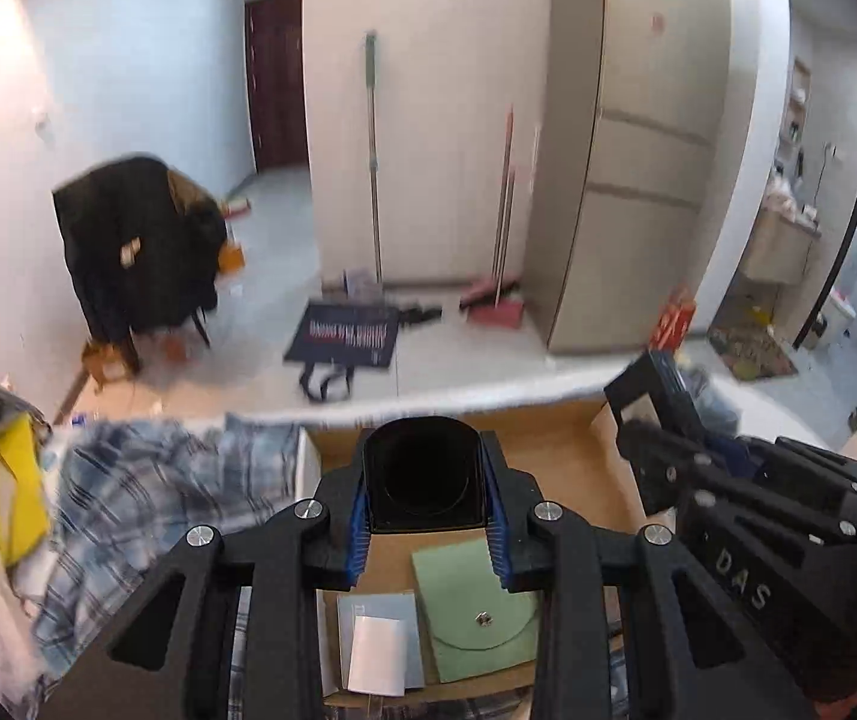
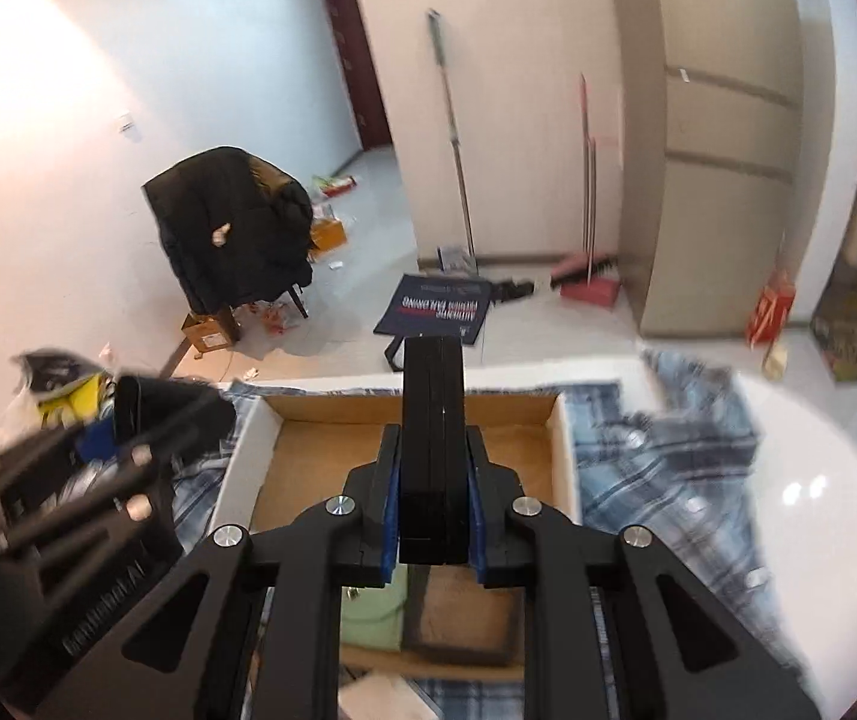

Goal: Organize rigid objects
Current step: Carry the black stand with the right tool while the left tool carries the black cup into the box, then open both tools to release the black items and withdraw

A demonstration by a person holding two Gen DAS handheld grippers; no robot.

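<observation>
My left gripper (image 1: 427, 540) is shut on a black square case (image 1: 425, 477) and holds it above an open cardboard box (image 1: 584, 438). In the box lie a green pouch with a snap (image 1: 476, 618), a grey-blue booklet (image 1: 347, 618) and a white card (image 1: 375, 654). My right gripper (image 2: 431, 525) is shut on a flat black box (image 2: 431, 420) held edge-up over the same cardboard box (image 2: 539, 438). The green pouch (image 2: 371, 615) and a dark brown flat item (image 2: 464, 618) lie below it. The right gripper shows at the right in the left wrist view (image 1: 746, 480).
The box rests on a blue plaid cloth (image 1: 158, 480) over a white table (image 2: 818, 480). A yellow bag (image 1: 2, 480) sits at the left. Beyond the table edge are a chair with a black coat (image 1: 140, 252), a dark tote bag (image 1: 344, 330), brooms and a tall cabinet (image 1: 638, 180).
</observation>
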